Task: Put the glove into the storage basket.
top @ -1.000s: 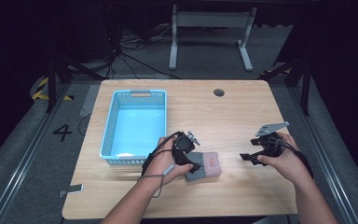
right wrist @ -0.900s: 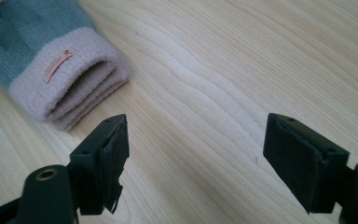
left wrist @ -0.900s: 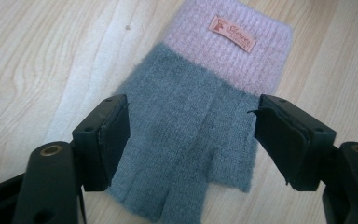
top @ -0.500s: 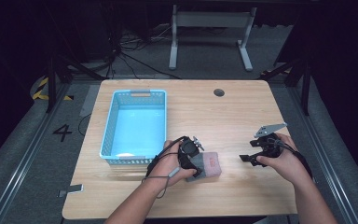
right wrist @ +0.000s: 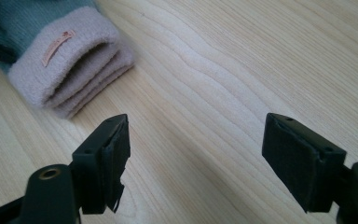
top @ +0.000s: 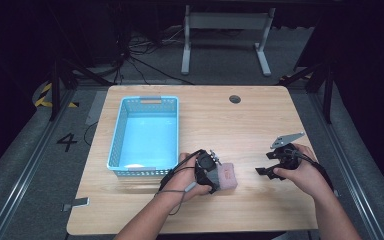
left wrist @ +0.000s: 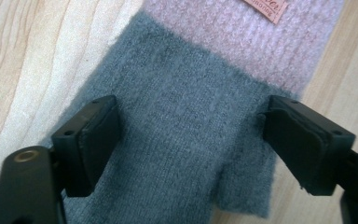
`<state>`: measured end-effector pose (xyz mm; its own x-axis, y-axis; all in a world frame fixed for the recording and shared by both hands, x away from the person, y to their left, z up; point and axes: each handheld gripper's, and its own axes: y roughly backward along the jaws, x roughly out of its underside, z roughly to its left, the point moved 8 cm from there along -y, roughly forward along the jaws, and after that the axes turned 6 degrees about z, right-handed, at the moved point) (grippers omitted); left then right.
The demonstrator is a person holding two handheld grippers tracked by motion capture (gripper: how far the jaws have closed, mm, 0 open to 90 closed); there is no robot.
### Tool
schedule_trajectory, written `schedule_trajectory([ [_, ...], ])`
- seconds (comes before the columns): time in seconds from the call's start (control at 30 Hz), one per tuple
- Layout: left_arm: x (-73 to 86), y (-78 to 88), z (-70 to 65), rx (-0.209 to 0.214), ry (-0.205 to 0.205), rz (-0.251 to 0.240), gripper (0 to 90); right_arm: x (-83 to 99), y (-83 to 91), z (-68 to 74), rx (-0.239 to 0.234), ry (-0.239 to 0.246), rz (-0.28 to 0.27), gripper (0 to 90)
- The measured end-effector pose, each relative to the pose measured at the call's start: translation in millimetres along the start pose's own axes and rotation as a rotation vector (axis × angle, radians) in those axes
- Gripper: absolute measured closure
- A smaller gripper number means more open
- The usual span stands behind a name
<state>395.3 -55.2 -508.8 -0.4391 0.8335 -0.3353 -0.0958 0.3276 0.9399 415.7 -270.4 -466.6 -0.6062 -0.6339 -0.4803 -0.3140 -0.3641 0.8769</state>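
A folded knit piece, grey with a pale pink cuff and a small label, lies on the wooden table near its front. My left gripper points down onto its grey end. In the left gripper view the grey knit lies between the two black pads. The jaws have just been opening and stand wide, astride the cloth without squeezing it. My right gripper stands open to the right of the piece over bare wood. The right gripper view has the pink cuff at upper left, apart from my right gripper.
A light blue plastic basket stands on the left half of the table, close behind my left hand. A round cable hole sits near the far edge. Beyond the table are a grey floor, cables and a metal stand.
My left gripper has come down and nearer, settling onto the grey end of the knit piece. The right gripper and the basket have stayed where they were.
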Motion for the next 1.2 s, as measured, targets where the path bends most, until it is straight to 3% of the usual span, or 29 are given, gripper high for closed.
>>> schedule_trajectory([
  [0.13,-0.2,-2.8,-0.3,-0.013,-0.035,-0.02,14.4,0.4,0.2,1.6,-0.016,-0.006,0.003,25.3],
  [0.53,0.4,-3.1,-2.2,-0.042,-0.016,-0.018,19.3,0.1,-1.2,5.9,-0.041,-0.003,0.007,26.9],
  [1.03,-1.1,1.7,-4.4,-0.041,0.008,-0.047,57.4,-0.5,-2.9,8.1,-0.05,-0.006,0.009,29.3],
  [1.2,-2.7,1.8,-6.7,-0.061,-0.019,-0.049,63.5,0.3,-3.0,7.2,-0.05,-0.009,0.012,29.7],
])
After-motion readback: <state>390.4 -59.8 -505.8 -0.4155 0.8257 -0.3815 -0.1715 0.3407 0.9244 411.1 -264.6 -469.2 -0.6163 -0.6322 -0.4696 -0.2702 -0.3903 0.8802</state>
